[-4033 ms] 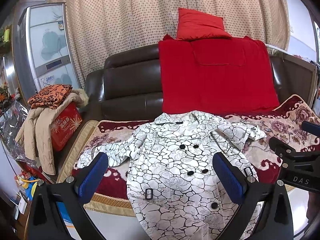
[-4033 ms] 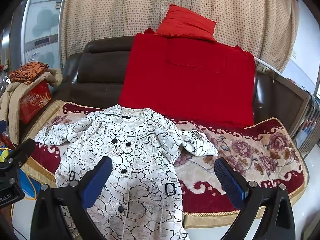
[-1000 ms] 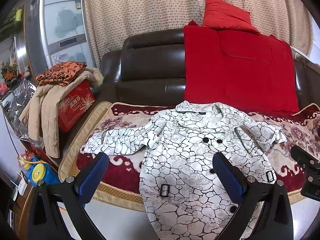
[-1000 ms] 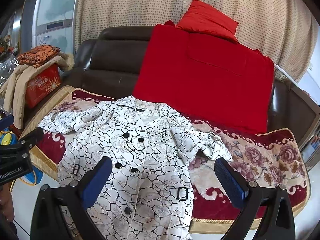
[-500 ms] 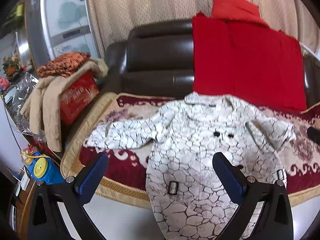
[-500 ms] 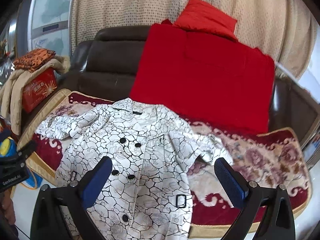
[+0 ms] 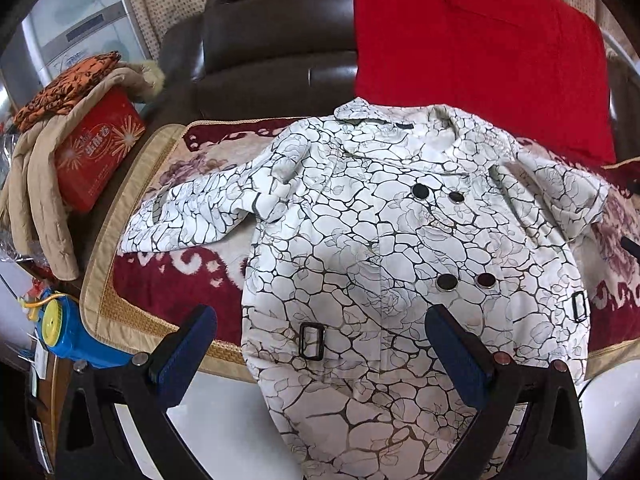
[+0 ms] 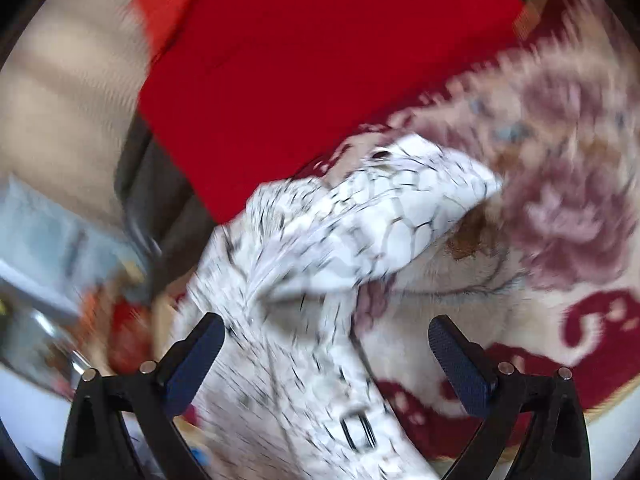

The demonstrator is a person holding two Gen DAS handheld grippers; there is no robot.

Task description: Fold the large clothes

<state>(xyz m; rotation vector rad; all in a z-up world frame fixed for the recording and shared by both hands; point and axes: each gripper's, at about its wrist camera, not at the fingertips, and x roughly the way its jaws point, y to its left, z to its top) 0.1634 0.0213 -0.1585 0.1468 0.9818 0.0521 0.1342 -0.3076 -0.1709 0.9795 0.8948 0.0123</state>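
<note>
Facing coat [image 7: 392,248], red printed box [image 7: 94,148], unreadable

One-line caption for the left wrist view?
Open left gripper hovers over a white crackle-print coat spread on the sofa.

Both views are bright, lit by soft, even daylight with only faint shadows. The left wrist view is sharp; its coat [image 7: 400,248] shows crisp lines, though fisheye bending curves the edges and dark corners ring the frame. The right wrist view is heavily motion-blurred, smearing the coat [image 8: 360,232] and sofa cover [image 8: 560,200].
</note>
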